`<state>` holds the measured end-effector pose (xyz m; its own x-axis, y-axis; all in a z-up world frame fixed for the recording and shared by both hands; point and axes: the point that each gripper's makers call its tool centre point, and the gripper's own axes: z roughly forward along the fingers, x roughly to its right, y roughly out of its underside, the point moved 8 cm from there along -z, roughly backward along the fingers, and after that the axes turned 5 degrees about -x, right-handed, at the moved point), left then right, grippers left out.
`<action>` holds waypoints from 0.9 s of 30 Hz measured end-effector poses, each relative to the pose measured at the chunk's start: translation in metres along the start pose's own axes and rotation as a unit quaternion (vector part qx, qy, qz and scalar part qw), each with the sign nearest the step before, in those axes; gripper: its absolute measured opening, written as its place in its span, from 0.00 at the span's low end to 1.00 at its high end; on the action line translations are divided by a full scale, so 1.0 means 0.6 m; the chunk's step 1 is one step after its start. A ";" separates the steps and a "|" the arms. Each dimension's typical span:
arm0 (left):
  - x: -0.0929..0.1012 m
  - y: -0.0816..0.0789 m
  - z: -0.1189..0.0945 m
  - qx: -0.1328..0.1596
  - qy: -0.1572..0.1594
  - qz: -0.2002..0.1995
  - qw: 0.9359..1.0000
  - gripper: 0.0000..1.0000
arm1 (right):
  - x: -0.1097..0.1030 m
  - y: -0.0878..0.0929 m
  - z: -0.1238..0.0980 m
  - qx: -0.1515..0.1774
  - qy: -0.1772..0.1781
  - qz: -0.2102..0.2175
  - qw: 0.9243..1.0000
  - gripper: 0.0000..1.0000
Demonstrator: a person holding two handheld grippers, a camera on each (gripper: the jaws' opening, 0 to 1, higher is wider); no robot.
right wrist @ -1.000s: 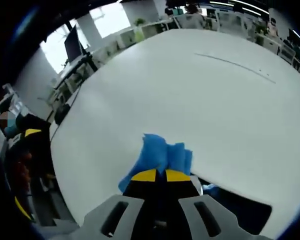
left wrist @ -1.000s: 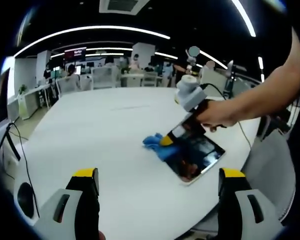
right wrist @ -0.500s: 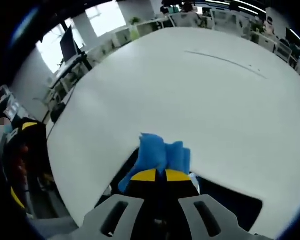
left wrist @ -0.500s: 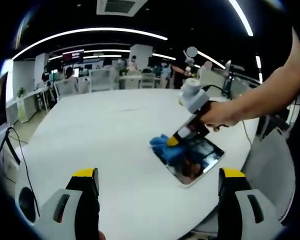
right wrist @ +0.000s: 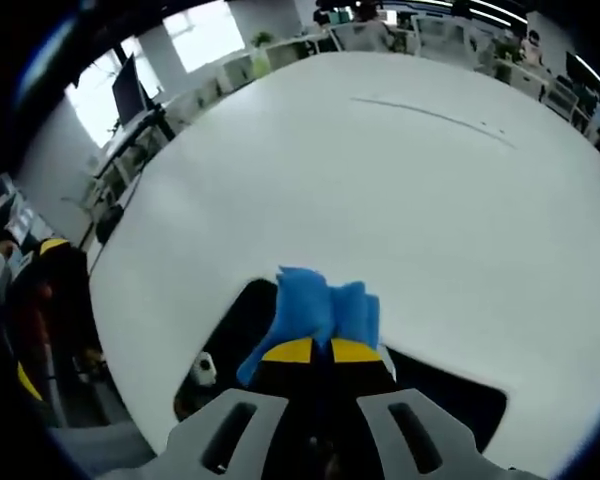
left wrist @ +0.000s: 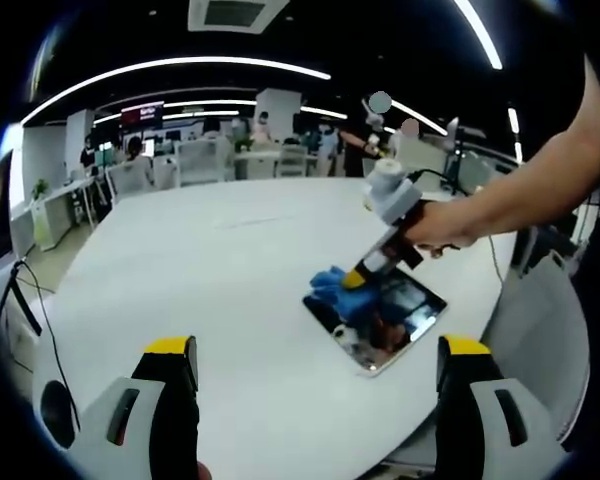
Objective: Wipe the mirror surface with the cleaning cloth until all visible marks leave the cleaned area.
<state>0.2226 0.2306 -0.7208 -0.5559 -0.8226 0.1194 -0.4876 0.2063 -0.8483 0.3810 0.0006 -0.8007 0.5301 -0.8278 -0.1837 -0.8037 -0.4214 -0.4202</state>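
A rectangular mirror (left wrist: 382, 322) lies flat on the white table (left wrist: 200, 280), right of centre in the left gripper view. The right gripper (left wrist: 358, 278), held by a person's hand (left wrist: 435, 228), is shut on a blue cleaning cloth (left wrist: 338, 290) and presses it on the mirror's far-left corner. In the right gripper view, the cloth (right wrist: 320, 312) bunches ahead of the right gripper (right wrist: 321, 350), with the dark mirror (right wrist: 235, 340) under and around it. My left gripper (left wrist: 318, 352) stands open at the near table edge, apart from the mirror.
The white table (right wrist: 380, 190) stretches wide and bare beyond the mirror. Desks, chairs and people fill the office at the back (left wrist: 230, 150). A cable (left wrist: 25, 290) hangs at the table's left edge. The table's right edge runs close to the mirror.
The right gripper has dragged the cloth from the table beside the mirror onto the mirror's far-left corner. The left gripper has stayed put.
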 end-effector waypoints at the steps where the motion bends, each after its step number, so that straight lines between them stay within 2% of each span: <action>1: 0.001 0.000 0.000 0.001 0.000 -0.001 1.000 0.99 | -0.001 0.000 0.000 0.000 0.002 0.001 1.000 0.00; 4: 0.005 -0.001 0.000 0.001 0.001 -0.001 1.000 0.99 | -0.001 0.002 0.000 0.007 0.003 0.008 1.000 0.00; 5: 0.006 -0.001 0.000 0.001 0.002 0.000 1.000 0.99 | -0.005 0.006 -0.001 0.009 -0.005 0.045 0.999 0.00; 6: 0.007 -0.001 0.000 0.000 0.002 0.000 1.000 0.99 | -0.004 0.008 -0.002 0.009 -0.007 0.050 0.999 0.00; 15: 0.004 -0.003 -0.007 0.004 -0.006 -0.001 1.000 0.99 | -0.018 0.029 -0.010 0.005 -0.008 0.040 0.999 0.00; 27: 0.016 0.003 -0.001 0.007 -0.005 -0.008 1.000 0.99 | -0.041 0.064 -0.022 0.001 -0.010 0.019 1.000 0.00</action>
<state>0.2161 0.2236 -0.7210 -0.5413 -0.8311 0.1275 -0.4865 0.1859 -0.8537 0.3339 -0.0001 -0.8007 0.5046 -0.8358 -0.2164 -0.8225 -0.3891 -0.4148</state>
